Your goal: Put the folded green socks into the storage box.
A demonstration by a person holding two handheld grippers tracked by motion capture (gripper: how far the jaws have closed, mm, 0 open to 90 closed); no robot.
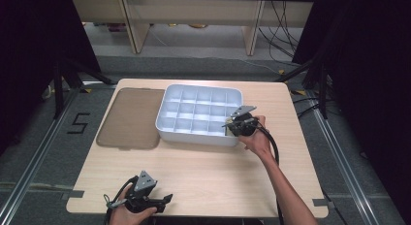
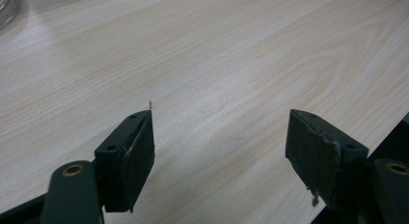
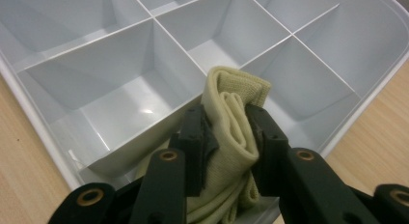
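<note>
- My right gripper (image 3: 226,132) has its two black jaws pressed against a rolled piece of pale yellow-cream cloth (image 3: 231,122); the fabric is a fine knit, soft and folded over on itself, bulging out above the pads.
- That cloth hangs over the near right corner of the divider tray (image 3: 43,132), above the thin wall between two compartments; I cannot tell whether it touches the floor of either.
- The tray is smooth, glossy white plastic, a rectangle with rounded corners, cut into a grid of square cells by thin upright walls. In the high view it sits at the middle of the table (image 1: 203,171), with my right gripper (image 1: 241,124) at its front right corner.
- Just to the left of the tray lies a flat, brownish translucent lid (image 1: 131,119), rounded at the corners, matte.
- My left gripper (image 2: 219,151) rests low at the near left edge of the table, its blocky black pads standing wide apart over bare light woodgrain laminate, holding nothing.
</note>
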